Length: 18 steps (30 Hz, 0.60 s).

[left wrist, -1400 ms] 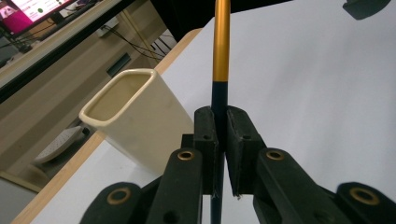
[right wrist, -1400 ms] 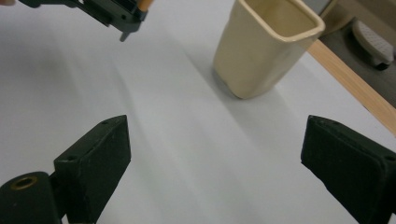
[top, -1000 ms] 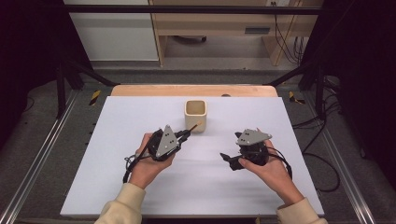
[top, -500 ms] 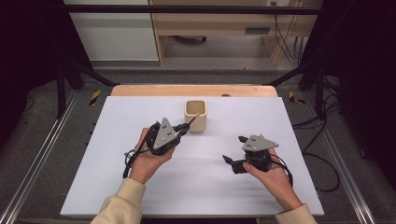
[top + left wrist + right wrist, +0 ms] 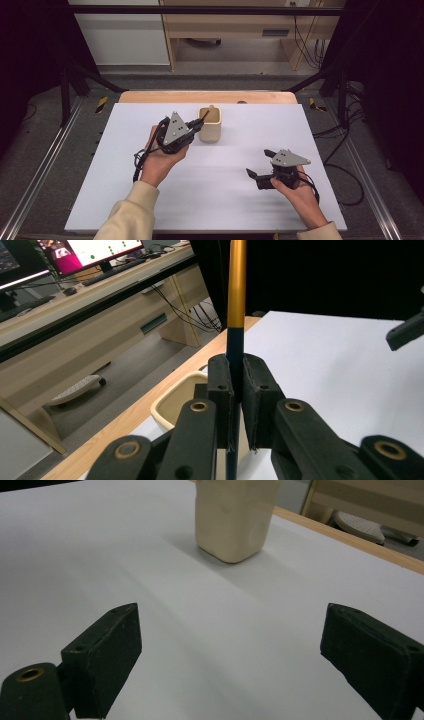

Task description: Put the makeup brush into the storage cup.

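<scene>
Pen [image 5: 236,295]: slim, round shaft, orange-gold along the upper length, dark navy at the lower end. Clamped between the two black pads of the left gripper [image 5: 235,385], standing roughly straight up along the jaws in the left gripper view. In the high view it reads as a thin dark stick [image 5: 201,118] slanting from the gripper toward the cup's rim.

Cup [image 5: 210,124]: cream, squarish with rounded corners, open top, upright on the white table surface near its far edge. In the right gripper view its plain, slightly dimpled wall [image 5: 234,517] stands well beyond the pads.
</scene>
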Tool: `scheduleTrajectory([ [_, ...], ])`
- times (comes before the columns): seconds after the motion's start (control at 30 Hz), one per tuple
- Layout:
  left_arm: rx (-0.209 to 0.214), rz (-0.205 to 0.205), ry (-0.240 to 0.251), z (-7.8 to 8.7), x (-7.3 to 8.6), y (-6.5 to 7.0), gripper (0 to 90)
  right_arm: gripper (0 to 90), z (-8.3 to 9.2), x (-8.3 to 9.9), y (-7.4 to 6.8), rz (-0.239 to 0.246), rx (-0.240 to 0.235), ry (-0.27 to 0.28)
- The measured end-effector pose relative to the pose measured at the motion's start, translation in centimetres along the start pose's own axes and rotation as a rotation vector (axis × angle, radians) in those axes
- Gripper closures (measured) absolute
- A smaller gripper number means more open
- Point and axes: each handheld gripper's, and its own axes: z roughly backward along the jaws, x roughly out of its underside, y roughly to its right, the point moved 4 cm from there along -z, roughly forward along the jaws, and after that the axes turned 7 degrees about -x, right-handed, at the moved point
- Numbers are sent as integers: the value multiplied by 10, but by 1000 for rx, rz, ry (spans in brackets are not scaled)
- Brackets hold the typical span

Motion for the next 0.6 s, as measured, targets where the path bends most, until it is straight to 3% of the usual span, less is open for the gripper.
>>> scheduleTrajectory([
  [0.07, -4, 28, 17, -2, -3, -1, 830, 91, 4, 4, 4, -10, 15, 9],
  [0.2, -14, 27, 21, -4, -6, -3, 829, 86, 10, 12, 7, -47, 25, 29],
  [0.5, -25, 36, 42, -14, -17, -3, 829, 84, 17, 22, 7, -57, 34, 44],
  [0.6, -34, 55, 50, -16, -20, -5, 829, 82, 17, 23, 9, -63, 41, 50],
])
